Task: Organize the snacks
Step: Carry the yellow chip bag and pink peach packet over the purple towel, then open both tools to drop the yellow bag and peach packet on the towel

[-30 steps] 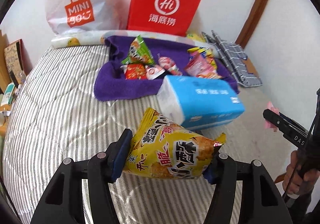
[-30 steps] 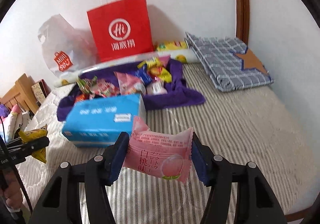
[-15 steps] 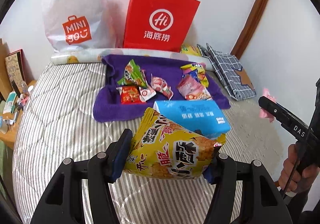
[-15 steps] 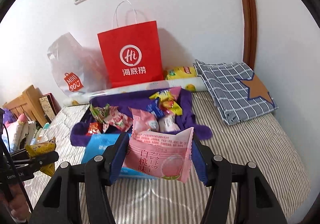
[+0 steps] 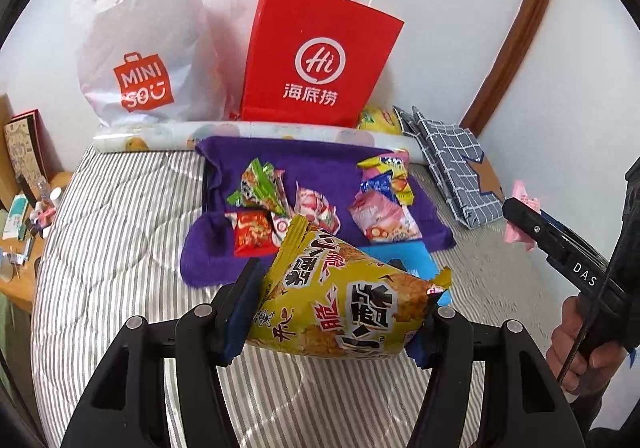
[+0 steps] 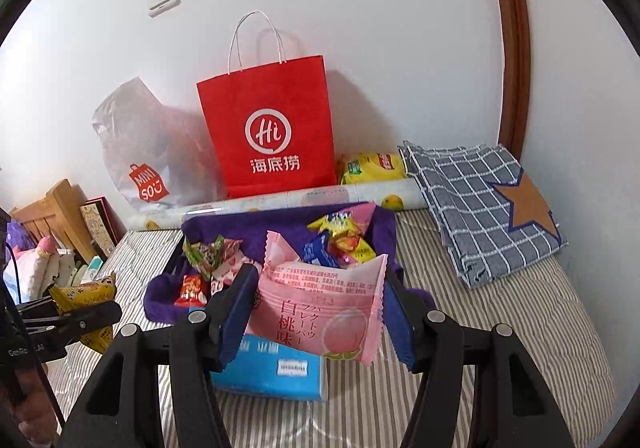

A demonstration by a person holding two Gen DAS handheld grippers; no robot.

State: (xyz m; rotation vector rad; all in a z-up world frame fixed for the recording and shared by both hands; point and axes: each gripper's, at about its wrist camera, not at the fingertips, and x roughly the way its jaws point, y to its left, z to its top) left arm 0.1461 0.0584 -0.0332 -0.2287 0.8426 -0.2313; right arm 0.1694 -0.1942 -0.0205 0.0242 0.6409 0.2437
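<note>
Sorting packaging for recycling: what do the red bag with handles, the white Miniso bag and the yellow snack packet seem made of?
Red bag: likely matte paper, with stiff creased sides and twisted cord handles. White Miniso bag: thin, soft plastic, translucent, crumpled, with a punched handle hole. Yellow snack packet, clamped in the left gripper: probably glossy printed plastic film, with a crimped, serrated end.

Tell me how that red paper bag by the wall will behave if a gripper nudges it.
The red paper bag stands upright and tall against the wall, so it would probably tip. Its flat, creased sides look fairly stiff. Its thin handles would likely flop.
</note>
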